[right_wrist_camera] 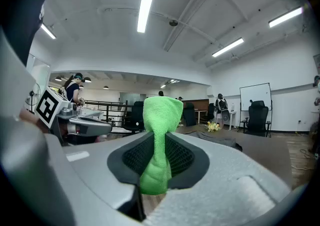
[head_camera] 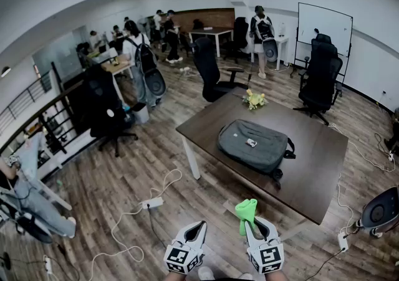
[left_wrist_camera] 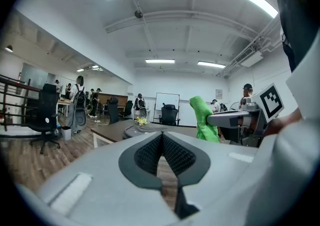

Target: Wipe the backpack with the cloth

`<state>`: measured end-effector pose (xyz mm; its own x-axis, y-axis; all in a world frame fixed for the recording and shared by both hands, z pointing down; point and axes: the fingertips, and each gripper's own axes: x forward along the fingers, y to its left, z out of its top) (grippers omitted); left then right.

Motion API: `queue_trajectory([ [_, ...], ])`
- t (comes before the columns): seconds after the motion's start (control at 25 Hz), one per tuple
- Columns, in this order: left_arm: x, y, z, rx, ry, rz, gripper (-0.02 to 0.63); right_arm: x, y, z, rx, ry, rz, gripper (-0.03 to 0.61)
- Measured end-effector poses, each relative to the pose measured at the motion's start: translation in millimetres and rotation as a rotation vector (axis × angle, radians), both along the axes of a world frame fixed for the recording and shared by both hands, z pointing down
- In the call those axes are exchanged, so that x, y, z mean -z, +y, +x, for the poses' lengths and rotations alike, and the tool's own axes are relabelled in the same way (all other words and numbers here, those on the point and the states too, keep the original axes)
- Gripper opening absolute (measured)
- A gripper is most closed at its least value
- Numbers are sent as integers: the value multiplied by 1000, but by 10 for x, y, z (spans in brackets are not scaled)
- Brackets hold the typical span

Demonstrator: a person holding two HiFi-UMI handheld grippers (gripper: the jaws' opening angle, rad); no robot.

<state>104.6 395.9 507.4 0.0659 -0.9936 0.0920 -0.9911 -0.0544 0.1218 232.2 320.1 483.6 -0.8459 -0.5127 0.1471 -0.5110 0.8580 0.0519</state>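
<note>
A grey backpack (head_camera: 254,145) lies flat on the dark brown table (head_camera: 312,174), well ahead of both grippers. My right gripper (head_camera: 252,231) is shut on a bright green cloth (head_camera: 245,213), which sticks up from its jaws; the cloth (right_wrist_camera: 158,140) fills the middle of the right gripper view. My left gripper (head_camera: 195,236) hangs beside it, shut with nothing between its pads (left_wrist_camera: 161,156). The left gripper view shows the cloth (left_wrist_camera: 203,119) and the backpack (left_wrist_camera: 140,129) far off. Both grippers are over the wooden floor, short of the table's near edge.
A small bunch of flowers (head_camera: 254,100) sits at the table's far end. Office chairs (head_camera: 208,69) stand beyond and right of it. A power strip (head_camera: 151,202) and cables lie on the floor to the left. Several people are at the back; a railing (head_camera: 37,118) runs along the left.
</note>
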Motion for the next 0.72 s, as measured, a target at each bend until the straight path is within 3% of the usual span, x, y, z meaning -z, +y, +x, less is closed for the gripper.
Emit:
queue_trajectory([
  [0.32,74,8,-202,41,-24,22,20,73,-105,-46,-33,-8,27,71],
  [0.72,26,36,-556,30,-22,24,20,60,-50,-450,0,-46,1,74],
])
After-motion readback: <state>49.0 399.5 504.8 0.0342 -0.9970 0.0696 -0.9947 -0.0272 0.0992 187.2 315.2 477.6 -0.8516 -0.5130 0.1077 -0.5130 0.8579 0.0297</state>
